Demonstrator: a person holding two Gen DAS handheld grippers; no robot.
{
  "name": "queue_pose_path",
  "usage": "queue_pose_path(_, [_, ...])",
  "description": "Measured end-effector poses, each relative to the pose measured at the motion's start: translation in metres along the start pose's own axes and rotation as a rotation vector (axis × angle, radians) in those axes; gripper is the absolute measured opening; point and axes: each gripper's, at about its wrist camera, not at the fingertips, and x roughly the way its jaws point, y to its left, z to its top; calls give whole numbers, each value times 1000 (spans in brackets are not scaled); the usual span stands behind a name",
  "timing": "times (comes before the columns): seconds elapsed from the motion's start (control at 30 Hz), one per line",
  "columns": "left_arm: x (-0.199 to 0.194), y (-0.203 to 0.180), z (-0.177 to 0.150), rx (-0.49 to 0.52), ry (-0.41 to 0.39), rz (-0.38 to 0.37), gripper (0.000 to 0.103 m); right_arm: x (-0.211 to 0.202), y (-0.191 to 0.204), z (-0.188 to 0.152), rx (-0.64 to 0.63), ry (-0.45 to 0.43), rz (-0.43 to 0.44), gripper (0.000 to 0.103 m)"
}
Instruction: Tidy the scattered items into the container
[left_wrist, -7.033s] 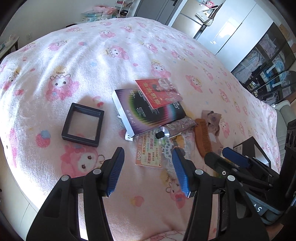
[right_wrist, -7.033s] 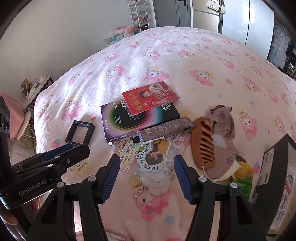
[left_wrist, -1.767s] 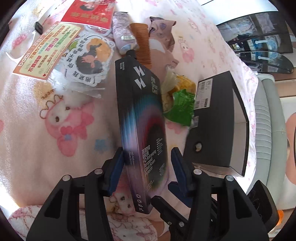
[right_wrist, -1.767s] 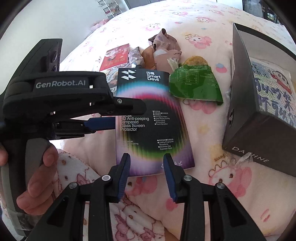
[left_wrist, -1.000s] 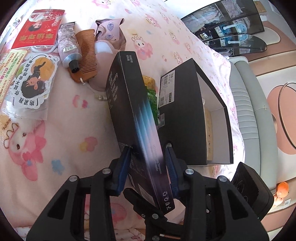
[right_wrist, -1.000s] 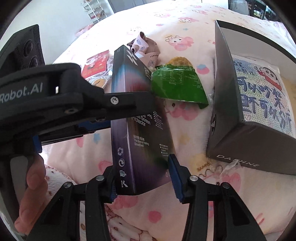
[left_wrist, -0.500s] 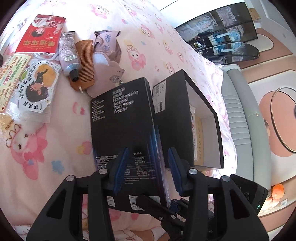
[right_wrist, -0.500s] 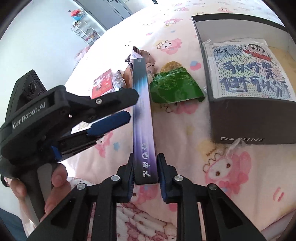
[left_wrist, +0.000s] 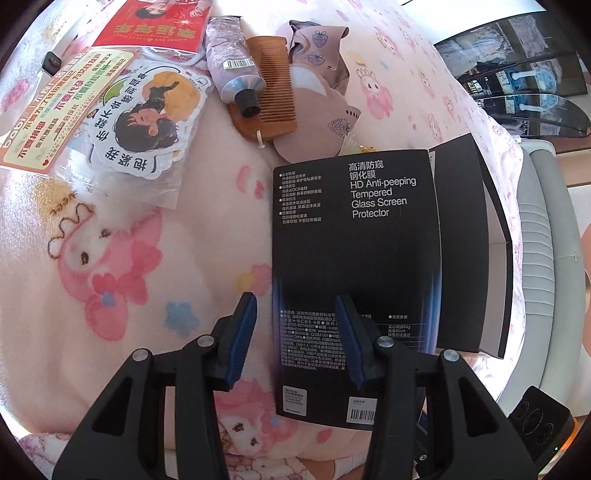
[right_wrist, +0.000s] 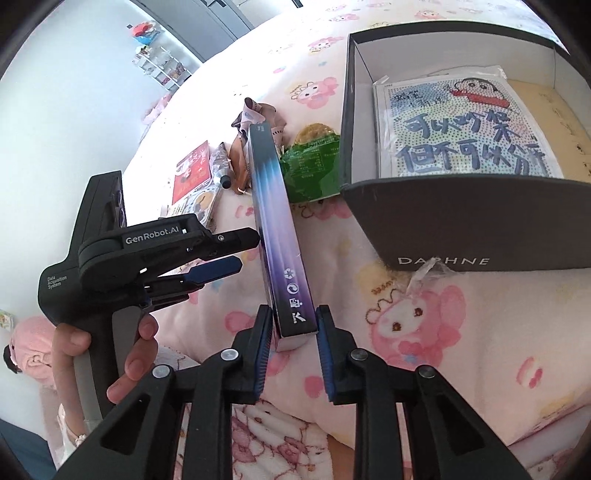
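Note:
A black screen protector box (right_wrist: 275, 229) stands on edge above the pink blanket, and my right gripper (right_wrist: 291, 339) is shut on its near end, though the jaws are opening slightly. In the left wrist view the box's printed back (left_wrist: 354, 240) faces me. My left gripper (left_wrist: 295, 332) is open, with nothing pressed between its pads. It sits just left of the box (right_wrist: 245, 251), its upper fingertip (right_wrist: 253, 236) at the box's face. The black container box (right_wrist: 472, 218) lies open to the right, with a cartoon sheet (right_wrist: 461, 129) inside.
On the blanket to the left lie a comb (left_wrist: 273, 85), a tube (left_wrist: 232, 70), a red packet (left_wrist: 159, 22), a sticker bag (left_wrist: 140, 110) and beige socks (left_wrist: 317, 85). A green snack packet (right_wrist: 310, 170) rests against the container. A grey padded edge (left_wrist: 535, 221) runs along the bed's right side.
The left gripper let go of the box and slid left of it. The right gripper closed on the box's near end, and the box turned so its back faces the left camera.

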Motion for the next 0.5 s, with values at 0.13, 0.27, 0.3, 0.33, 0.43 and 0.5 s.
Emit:
queue_pose_path(0.13, [0, 0, 0, -2, -3, -6, 44, -4, 1, 9, -2, -33, 5, 21])
queue_pose_path(0.27, [-13, 1, -2, 3, -40, -104, 44, 1, -7, 10, 14, -2, 36, 21])
queue_pose_path(0.3, [-15, 2, -4, 2, -51, -104, 44, 2, -8, 10, 21, 2, 44, 21])
queue_pose_path(0.33, [-19, 2, -5, 5, -62, -105, 44, 3, -7, 9, 26, 3, 60, 21])
queue_pose_path(0.43, [-32, -3, -4, 22, -90, -127, 44, 1, 6, 9, -10, 3, 115, 21])
queue_pose_path(0.5, [-47, -3, -4, 34, -122, -108, 44, 2, 19, 10, -44, 10, 157, 21])
